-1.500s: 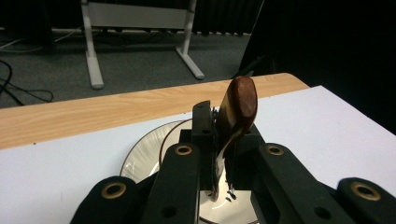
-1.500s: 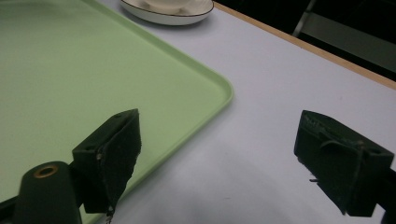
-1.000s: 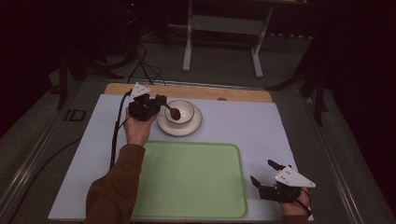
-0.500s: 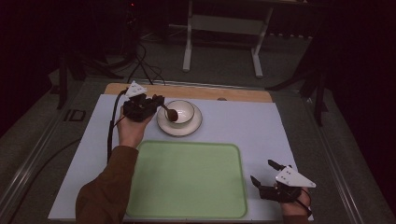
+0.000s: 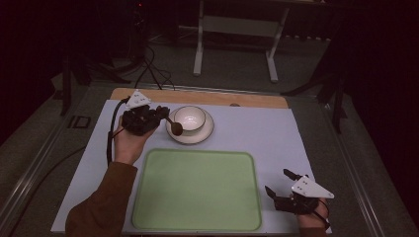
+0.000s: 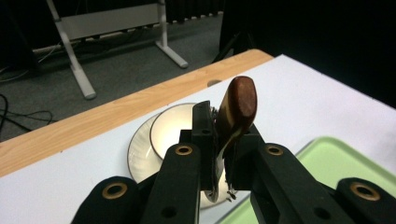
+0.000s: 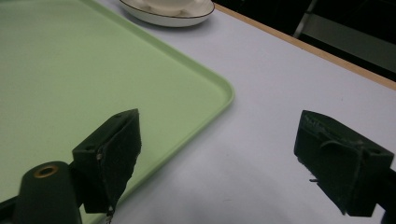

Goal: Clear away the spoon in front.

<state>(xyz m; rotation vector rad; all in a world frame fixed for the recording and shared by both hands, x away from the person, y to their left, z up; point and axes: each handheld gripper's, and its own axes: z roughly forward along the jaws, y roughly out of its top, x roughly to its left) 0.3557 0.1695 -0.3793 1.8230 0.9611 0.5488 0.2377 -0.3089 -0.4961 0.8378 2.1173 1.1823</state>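
The left gripper (image 5: 160, 114) clamps a wooden spoon (image 6: 237, 112) beside the bowl (image 5: 190, 117); the next move is probably to carry it to the green tray (image 5: 197, 190). The right gripper (image 5: 282, 186) rests with jaws wide apart, holding nothing.

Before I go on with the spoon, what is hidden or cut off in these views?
- Spoon handle: left gripper view, hidden between the left tool's jaws.
- Bowl: right gripper view, cut off by the top edge.
- Saucer's near part: left gripper view, behind the jaws.

Open white tabletop (image 5: 257, 133) right of the bowl (image 5: 190, 117) on its saucer (image 5: 203, 136); bare green tray (image 5: 197, 187) in front.
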